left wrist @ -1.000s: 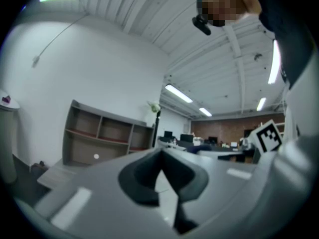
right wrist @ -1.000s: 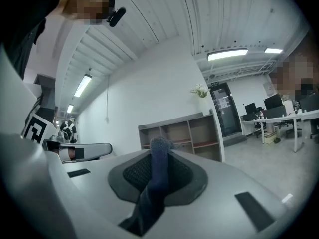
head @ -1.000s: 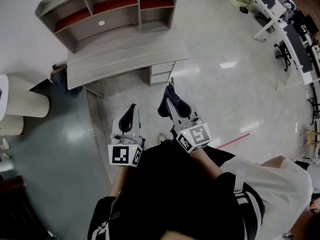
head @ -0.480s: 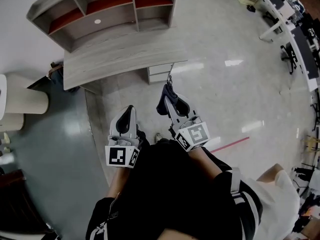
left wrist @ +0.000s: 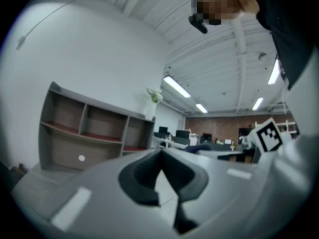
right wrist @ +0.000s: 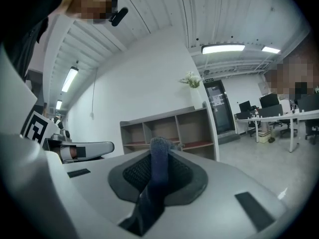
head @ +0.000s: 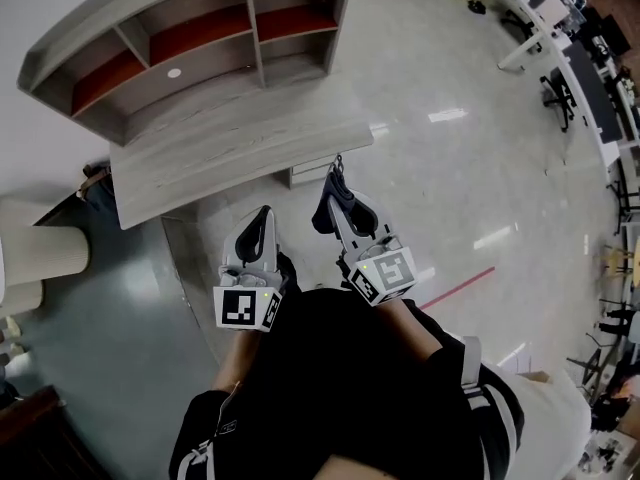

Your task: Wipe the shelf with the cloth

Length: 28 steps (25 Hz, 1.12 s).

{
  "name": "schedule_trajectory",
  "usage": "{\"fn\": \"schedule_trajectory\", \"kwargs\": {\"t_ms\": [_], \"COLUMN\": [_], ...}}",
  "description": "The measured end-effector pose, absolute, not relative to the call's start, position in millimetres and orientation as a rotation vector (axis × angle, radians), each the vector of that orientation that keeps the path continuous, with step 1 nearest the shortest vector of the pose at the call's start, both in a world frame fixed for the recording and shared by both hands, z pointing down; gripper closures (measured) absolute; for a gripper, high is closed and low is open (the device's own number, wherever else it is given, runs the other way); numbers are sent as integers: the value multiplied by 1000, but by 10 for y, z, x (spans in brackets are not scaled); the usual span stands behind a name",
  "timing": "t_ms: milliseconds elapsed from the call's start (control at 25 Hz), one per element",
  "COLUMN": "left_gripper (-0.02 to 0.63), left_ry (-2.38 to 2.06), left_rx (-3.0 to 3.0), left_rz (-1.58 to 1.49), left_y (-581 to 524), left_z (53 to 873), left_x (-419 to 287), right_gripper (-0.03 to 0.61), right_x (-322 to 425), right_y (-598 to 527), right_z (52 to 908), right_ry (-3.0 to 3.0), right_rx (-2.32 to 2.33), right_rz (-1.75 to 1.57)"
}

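Note:
A grey shelf unit with red-lined upper boards stands on a wooden desk at the upper left of the head view. It also shows ahead of both grippers, as the shelf unit and the shelf unit. My right gripper is shut on a dark blue cloth, and the cloth sticks up between its pads. My left gripper is held beside it, shut and empty. Both hang over the floor, short of the desk's front edge.
A drawer unit sits under the desk. A cream cylinder stands at the left. A red line crosses the glossy floor to the right. Office desks and chairs fill the far right.
The shelf and desk have slid left and grown larger in the head view. Both grippers keep the same pose, the right one still holding the cloth.

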<state>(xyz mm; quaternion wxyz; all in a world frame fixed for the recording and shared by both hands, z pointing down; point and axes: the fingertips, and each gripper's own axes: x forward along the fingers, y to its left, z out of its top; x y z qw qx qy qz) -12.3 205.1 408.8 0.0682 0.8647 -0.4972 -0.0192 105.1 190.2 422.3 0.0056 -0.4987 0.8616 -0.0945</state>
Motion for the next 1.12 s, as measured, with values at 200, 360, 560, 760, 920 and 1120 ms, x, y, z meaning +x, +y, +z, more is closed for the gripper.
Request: {"fn": "schedule_trajectory", "kwargs": {"t_ms": [200,360,560,760,920,1120], "left_gripper": [609,609,609,609,609,609], "left_ry": [-1386,-1336,-1293,-1273,-1303,-1382], "left_rx": [2669,2663,2651,2638,2638,2620], "left_rz": [-48,-53,-93,-79,-77,-73], "left_y": [1398,982,630,300,15,-387], "left_z": [4063,4147,4126,4197,4161,4026], "left_x": [-414,-639,-712,-658,-547,-211], "right_gripper": [531,531,531,531,531,531], "right_x": [787,650,644,751,899,1207], "right_y": [1256,844,528,197,-173,-712], "right_z": [4220,4204,4193,4249,4270,4236], "right_ry": [2639,2587,2572,2577,2580,2608], "right_rx": [-1672,-1736,-1825,-1866,-1847,-1762], "right_rz": [-305,-324,-320,-322,-307,-306]}}
